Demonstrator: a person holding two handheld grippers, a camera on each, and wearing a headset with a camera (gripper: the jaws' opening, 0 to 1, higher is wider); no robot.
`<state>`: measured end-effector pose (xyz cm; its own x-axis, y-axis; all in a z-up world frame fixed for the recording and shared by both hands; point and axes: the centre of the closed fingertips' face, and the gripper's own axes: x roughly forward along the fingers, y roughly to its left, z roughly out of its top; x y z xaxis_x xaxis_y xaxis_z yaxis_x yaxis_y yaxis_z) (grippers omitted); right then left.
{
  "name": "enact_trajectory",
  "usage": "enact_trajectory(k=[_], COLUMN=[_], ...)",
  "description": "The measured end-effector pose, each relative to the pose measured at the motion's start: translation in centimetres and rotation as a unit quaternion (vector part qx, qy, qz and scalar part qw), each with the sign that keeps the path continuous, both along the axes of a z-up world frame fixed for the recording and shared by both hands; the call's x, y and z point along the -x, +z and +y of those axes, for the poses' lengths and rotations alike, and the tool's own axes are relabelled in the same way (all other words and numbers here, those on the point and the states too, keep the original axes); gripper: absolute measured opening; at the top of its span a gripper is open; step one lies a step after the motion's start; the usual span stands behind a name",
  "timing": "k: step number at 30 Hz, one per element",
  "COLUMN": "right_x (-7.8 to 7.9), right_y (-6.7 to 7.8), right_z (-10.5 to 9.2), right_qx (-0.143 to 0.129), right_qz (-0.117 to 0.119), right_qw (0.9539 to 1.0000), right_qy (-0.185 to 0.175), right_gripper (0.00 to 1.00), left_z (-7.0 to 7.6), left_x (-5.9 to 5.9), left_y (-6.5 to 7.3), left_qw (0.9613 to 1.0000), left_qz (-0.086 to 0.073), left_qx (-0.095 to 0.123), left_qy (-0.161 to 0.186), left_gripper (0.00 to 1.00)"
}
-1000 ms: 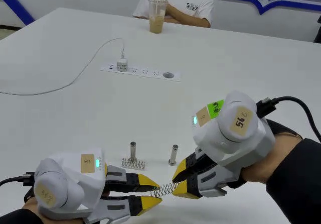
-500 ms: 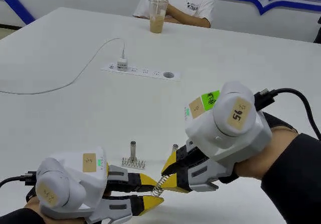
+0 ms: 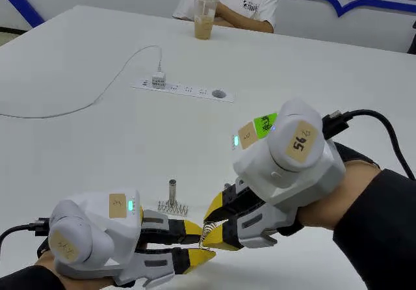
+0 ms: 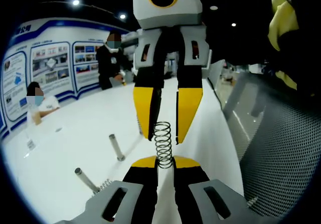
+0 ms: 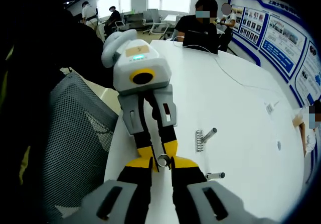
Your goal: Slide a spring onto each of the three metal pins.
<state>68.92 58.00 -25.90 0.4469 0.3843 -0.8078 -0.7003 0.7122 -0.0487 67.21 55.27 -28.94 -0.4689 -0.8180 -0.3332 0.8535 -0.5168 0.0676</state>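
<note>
The thin coiled metal spring (image 4: 162, 141) is held low over the white desk (image 3: 97, 140), bridging the two tools. The left hand-held gripper (image 4: 161, 162) pinches its near end between yellow-tipped jaws. The right hand-held gripper (image 5: 163, 163) flanks the far end, jaws slightly parted; whether they press it I cannot tell. Just beyond, a short silver metal pin (image 3: 172, 191) stands upright with a second loose spring (image 3: 172, 208) at its foot, and another upright pin (image 4: 117, 147) stands near it.
</note>
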Motion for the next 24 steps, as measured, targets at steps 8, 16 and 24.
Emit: enact_trajectory(k=[8,16,24], right_x=[-0.01,-0.14,-0.39], right_y=[-0.44,-0.38,0.03], right_z=[-0.09,-0.11,-0.73], right_qx=[0.001,-0.001,0.002], right_qz=[0.005,0.003,-0.003], right_qw=[1.0000,1.0000,0.9999], right_qy=[-0.002,-0.005,-0.014], right_gripper=[0.14,0.12,0.12], left_z=[-0.10,-0.18,-0.14], left_x=[0.05,0.04,-0.68], left_y=[0.29,0.38,0.42], left_qw=[1.0000,1.0000,0.9999], left_qz=[-0.001,-0.002,0.000], left_qx=[0.005,0.008,0.007], left_qy=[-0.002,-0.001,0.013], left_gripper=[0.11,0.11,0.15])
